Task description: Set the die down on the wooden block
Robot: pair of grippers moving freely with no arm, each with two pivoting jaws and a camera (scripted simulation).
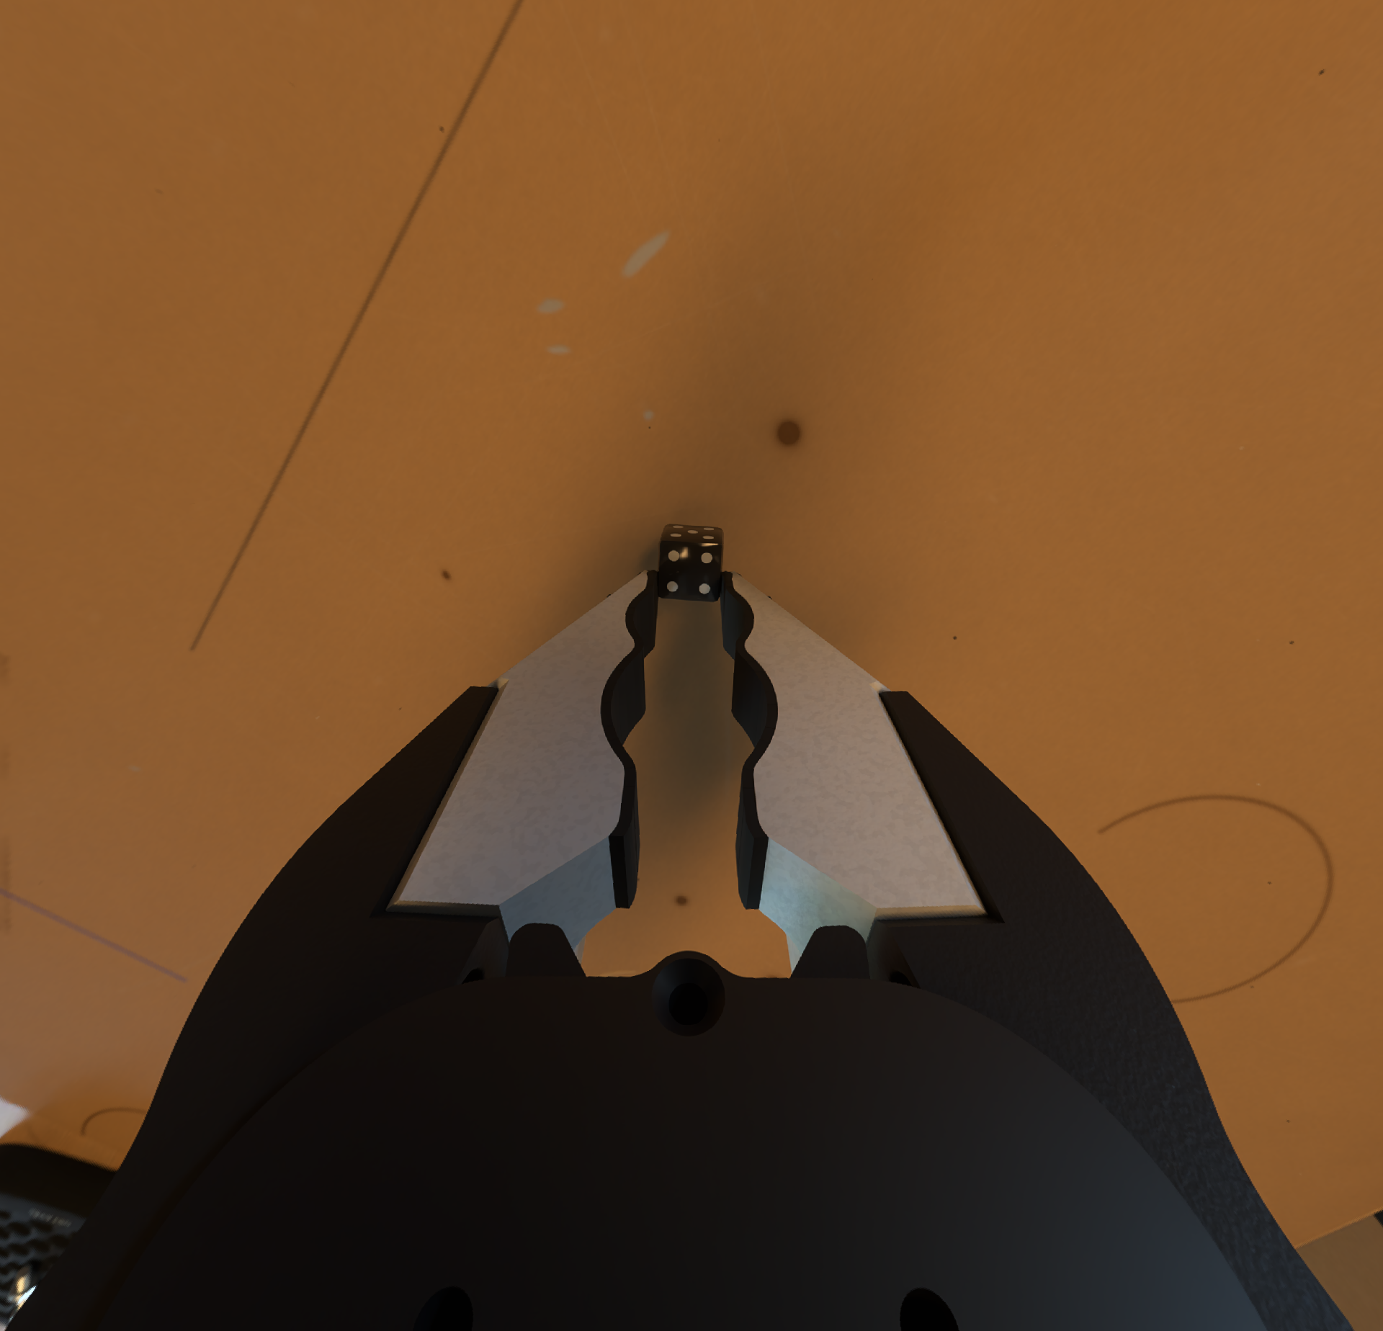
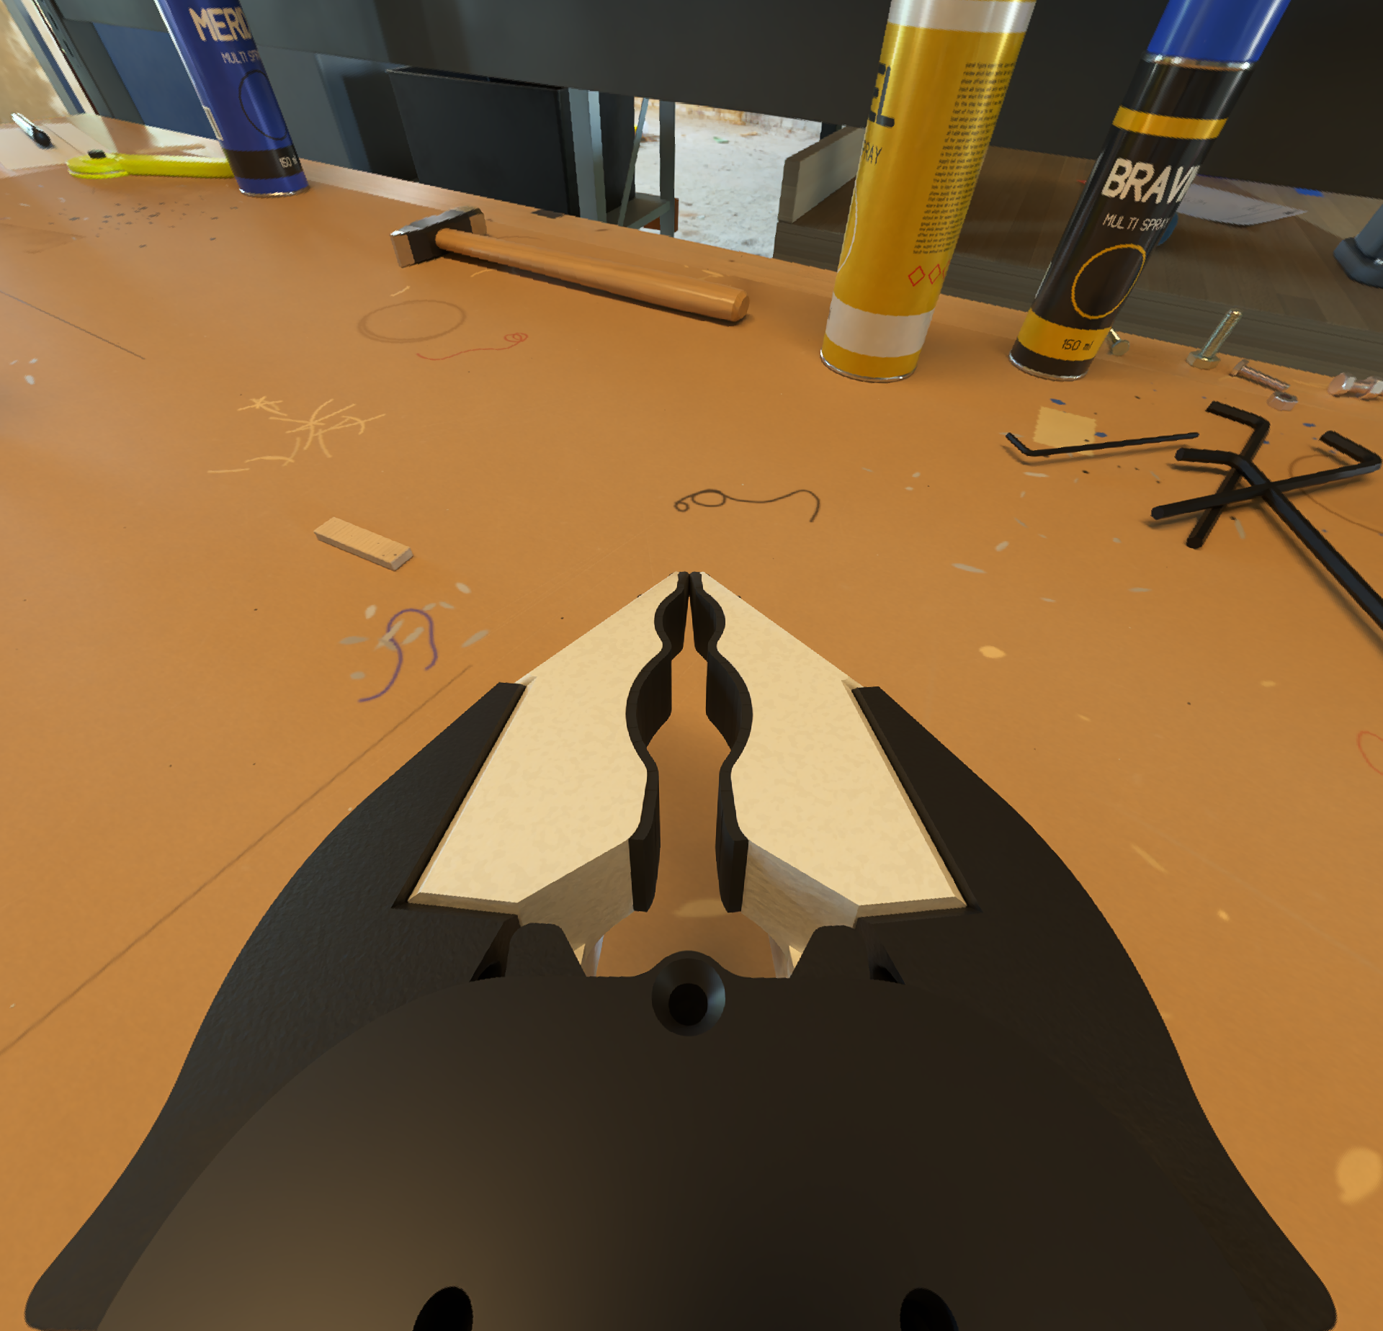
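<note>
In the left wrist view a small black die (image 1: 690, 563) with white pips sits between the tips of my left gripper (image 1: 688, 584), which is shut on it over the orange table. Whether the die rests on the table or hangs just above it I cannot tell. The wooden block (image 2: 364, 543), flat, small and pale, lies on the table in the right wrist view, ahead and to the left of my right gripper (image 2: 689, 577). My right gripper is shut and empty, its tips touching, above the table. The block does not show in the left wrist view.
At the table's far edge in the right wrist view lie a hammer (image 2: 569, 266) and a yellow tool (image 2: 146, 165); three spray cans stand there: blue (image 2: 232, 90), yellow (image 2: 924, 173), black (image 2: 1122, 225). Several hex keys (image 2: 1265, 487) and bolts (image 2: 1212, 337) lie at the right.
</note>
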